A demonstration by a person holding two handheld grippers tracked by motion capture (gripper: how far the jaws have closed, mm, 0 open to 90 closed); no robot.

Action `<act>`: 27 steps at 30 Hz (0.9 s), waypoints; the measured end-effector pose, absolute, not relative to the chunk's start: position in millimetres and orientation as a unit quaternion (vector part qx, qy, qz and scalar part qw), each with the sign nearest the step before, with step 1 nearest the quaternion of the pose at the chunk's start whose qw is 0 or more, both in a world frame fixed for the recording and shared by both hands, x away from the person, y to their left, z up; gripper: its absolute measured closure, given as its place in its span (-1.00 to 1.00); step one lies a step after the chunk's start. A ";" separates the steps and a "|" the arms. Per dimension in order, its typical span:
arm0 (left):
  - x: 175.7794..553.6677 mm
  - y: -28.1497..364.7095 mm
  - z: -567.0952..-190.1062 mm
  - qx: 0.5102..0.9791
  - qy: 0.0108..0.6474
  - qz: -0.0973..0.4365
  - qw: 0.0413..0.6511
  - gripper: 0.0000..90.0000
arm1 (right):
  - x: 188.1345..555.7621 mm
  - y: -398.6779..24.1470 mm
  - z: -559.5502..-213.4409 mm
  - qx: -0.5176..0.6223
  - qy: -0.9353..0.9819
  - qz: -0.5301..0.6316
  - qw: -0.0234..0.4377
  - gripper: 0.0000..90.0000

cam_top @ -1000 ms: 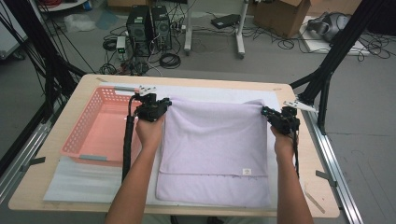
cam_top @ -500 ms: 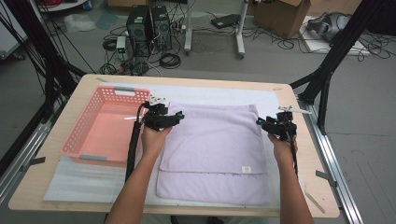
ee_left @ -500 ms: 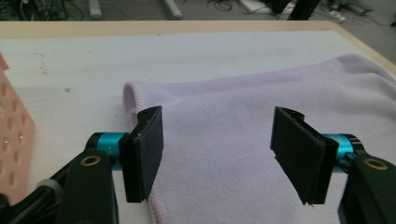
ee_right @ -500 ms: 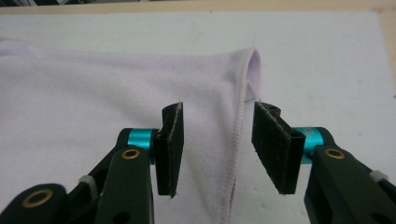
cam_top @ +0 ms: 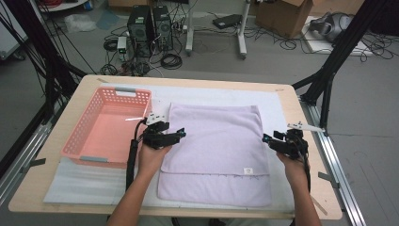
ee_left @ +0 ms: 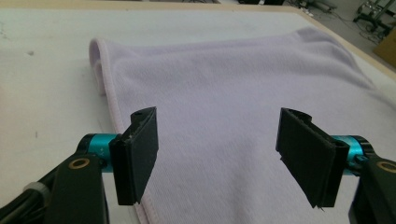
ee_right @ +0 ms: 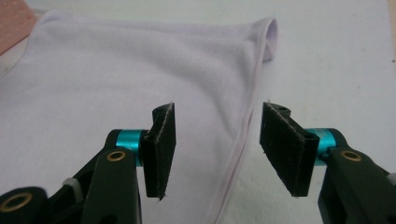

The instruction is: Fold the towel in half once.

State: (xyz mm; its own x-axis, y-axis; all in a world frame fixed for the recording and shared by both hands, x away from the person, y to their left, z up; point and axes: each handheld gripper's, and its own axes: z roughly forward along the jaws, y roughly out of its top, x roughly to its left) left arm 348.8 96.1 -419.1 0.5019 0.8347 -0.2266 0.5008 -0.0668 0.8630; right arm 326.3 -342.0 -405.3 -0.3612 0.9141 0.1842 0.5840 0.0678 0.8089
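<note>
The towel is soft lilac terry cloth, matt and a bit fuzzy, with a smoother stitched hem along its edges. Left of the towel, the basket is pink plastic lattice, slightly shiny. Under the towel there's a matt white foam-looking sheet, and around that the tabletop is pale, smooth wood. My left gripper has matt black rubbery pads on glossy teal metal posts; same on my right gripper.
</note>
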 end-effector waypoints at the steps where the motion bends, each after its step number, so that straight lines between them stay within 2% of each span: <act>1: 345.5 96.5 -420.7 0.716 0.465 0.163 0.495 -0.32 | 322.0 -341.6 -407.6 0.528 0.707 0.429 0.192 0.00; 9: 313.6 103.9 -427.7 0.741 0.422 0.160 0.498 -0.24 | 283.9 -347.2 -416.7 0.509 0.720 0.428 0.196 0.01; 17: 284.5 119.9 -441.6 0.752 0.420 0.159 0.482 -0.10 | 248.2 -339.6 -426.8 0.479 0.743 0.424 0.197 0.07; 24: 266.4 134.5 -442.9 0.742 0.420 0.156 0.499 0.03 | 227.9 -347.5 -436.1 0.491 0.737 0.420 0.196 0.21; 27: 263.1 137.7 -445.3 0.745 0.426 0.143 0.494 0.15 | 224.8 -347.5 -435.0 0.490 0.739 0.419 0.195 0.30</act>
State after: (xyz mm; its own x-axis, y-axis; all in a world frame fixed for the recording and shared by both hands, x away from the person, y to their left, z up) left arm 263.1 137.7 -445.3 0.5967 0.7752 -0.2072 0.4931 -0.1505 0.8569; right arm 224.8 -347.5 -435.0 -0.4434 0.8879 0.1223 0.5613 0.1688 0.8102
